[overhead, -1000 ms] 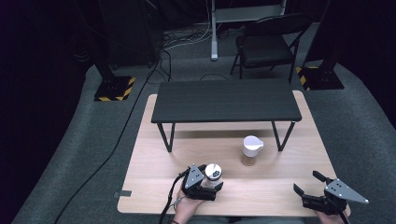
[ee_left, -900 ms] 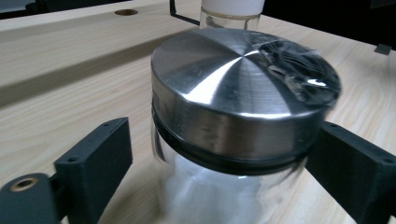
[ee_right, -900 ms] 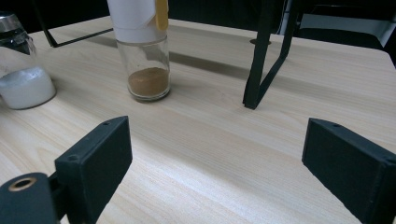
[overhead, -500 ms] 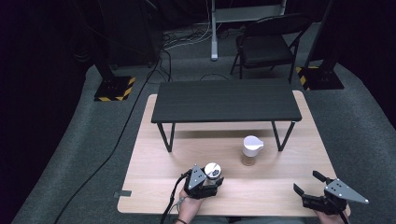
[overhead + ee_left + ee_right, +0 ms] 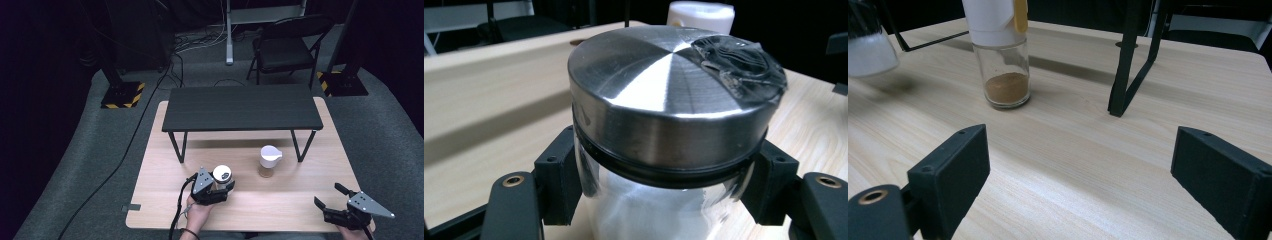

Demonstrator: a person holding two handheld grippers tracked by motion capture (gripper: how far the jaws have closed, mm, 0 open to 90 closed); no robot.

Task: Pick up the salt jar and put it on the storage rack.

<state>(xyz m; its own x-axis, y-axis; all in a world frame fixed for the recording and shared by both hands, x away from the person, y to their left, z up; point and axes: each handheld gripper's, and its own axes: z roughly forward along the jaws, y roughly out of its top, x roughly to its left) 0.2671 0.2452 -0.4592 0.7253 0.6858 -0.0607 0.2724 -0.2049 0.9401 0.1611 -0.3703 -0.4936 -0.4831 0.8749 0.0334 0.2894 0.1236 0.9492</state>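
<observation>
**Keeping a steel-lidded jar steady in the left jaws**

The jar (image 5: pixel 664 150) sits low and left of centre in the high view, on the near part of the wooden table (image 5: pixel 295 200). In the left gripper view its clear glass body rises from the bottom middle of the frame, with something pale inside, and its brushed steel lid (image 5: pixel 659 90) spreads across the upper half; a dark, crumpled patch, perhaps tape, lies on the lid's upper right. A black seal ring runs under the lid's rim.

The left gripper (image 5: pixel 220 192) is closed on the glass just below that ring, one black jaw on each side. To do this step well, I judge the grip should stay on the glass under the lid's overhang, firm enough that the smooth wall does not slip, and the jar should be kept upright while it is moved.

The right gripper (image 5: pixel 332 196), at the lower right of the high view, has its jaws spread wide and holds nothing. A spice jar (image 5: pixel 1003 60) with a white cap and brown powder stands near the frame's centre, beside a leg of the low black shelf (image 5: pixel 240 107)
</observation>
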